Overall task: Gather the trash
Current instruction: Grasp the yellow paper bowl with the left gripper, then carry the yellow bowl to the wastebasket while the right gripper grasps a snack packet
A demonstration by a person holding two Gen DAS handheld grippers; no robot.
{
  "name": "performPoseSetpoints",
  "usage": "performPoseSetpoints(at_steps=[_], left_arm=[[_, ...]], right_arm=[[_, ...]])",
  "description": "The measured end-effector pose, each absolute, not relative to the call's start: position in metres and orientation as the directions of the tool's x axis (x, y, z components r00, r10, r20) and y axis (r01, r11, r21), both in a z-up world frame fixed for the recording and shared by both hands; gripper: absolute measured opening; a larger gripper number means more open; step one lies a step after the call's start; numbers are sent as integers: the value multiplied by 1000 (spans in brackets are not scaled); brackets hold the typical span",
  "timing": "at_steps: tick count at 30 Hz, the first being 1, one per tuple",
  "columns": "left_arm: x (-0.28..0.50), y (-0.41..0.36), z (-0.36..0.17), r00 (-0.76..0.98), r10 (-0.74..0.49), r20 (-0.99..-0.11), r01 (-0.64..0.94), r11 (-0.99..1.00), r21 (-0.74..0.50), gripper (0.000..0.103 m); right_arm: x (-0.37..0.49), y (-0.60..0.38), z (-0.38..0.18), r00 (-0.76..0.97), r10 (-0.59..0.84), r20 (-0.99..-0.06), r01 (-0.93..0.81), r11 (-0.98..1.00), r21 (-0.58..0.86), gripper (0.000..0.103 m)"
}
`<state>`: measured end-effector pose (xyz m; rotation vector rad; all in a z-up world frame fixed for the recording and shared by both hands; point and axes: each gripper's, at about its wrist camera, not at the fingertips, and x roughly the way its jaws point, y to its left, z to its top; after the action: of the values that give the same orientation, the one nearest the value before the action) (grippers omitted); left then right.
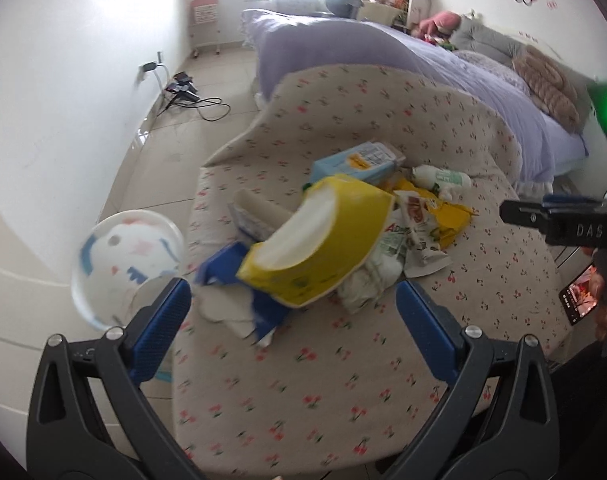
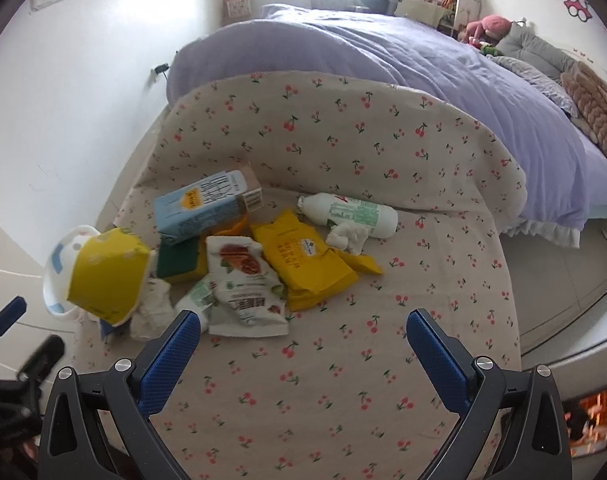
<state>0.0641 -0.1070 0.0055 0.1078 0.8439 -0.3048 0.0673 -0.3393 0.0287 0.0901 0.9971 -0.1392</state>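
Both my tongs, left (image 1: 293, 300) and right (image 2: 303, 330), spread and empty. Trash pile (image 2: 263, 256) all on cherry-print surface (image 2: 343, 380); white bin (image 1: 131, 264), possibly, at its edge. Nothing collected.

A cherry-print cover (image 2: 343, 360) carries the trash. The yellow pack (image 2: 303, 264) lies mid-heap; left of it a pouch (image 2: 243, 280) and sponge (image 2: 179, 264), behind it a blue carton (image 2: 199, 208), right-behind 1 white bottle (image 2: 351, 214) and a tissue wad (image 2: 347, 238).
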Motion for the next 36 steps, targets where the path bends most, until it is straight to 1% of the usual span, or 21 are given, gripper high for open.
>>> performPoseSetpoints(at_steps=[3,9,12,15,16,18,19,24,25,26,31,36], left_arm=[[72,-123,-2,624,-195,-757,309,951,10,102],[87,-154,-14,637,-132,-759,312,945,97,102],[95,-170,-19,656,-78,-751,315,932,179,101],[102,-179,-24,653,-42,-756,326,917,230,86],[104,-180,-24,651,-39,-758,329,914,236,79],[105,-178,-20,653,-48,-756,337,912,233,74],[105,-175,-16,653,-63,-755,343,913,219,70],[108,-162,2,621,-174,-764,364,927,85,68],[108,-158,7,617,-195,-762,367,928,59,63],[108,-153,12,606,-223,-763,373,928,25,61],[113,-126,28,562,-335,-756,358,923,-143,61],[114,-100,32,569,-406,-715,330,909,-254,61]], right_arm=[[74,-350,26,537,-81,-840,173,985,16,103],[82,-381,9,522,-29,-852,227,968,106,103],[93,-395,3,501,-17,-866,248,961,124,103],[101,-401,-1,488,-16,-872,251,960,123,103],[103,-402,-3,483,-6,-876,248,960,130,103],[107,-403,-7,473,20,-881,241,959,151,103],[110,-401,-8,469,34,-882,235,959,162,103],[122,-389,-14,460,93,-883,192,961,201,103],[126,-384,-18,450,120,-885,181,958,222,103],[129,-380,-20,440,141,-887,173,956,238,103],[145,-353,-34,376,223,-899,131,948,290,101],[161,-333,-45,344,223,-912,110,955,275,92]])
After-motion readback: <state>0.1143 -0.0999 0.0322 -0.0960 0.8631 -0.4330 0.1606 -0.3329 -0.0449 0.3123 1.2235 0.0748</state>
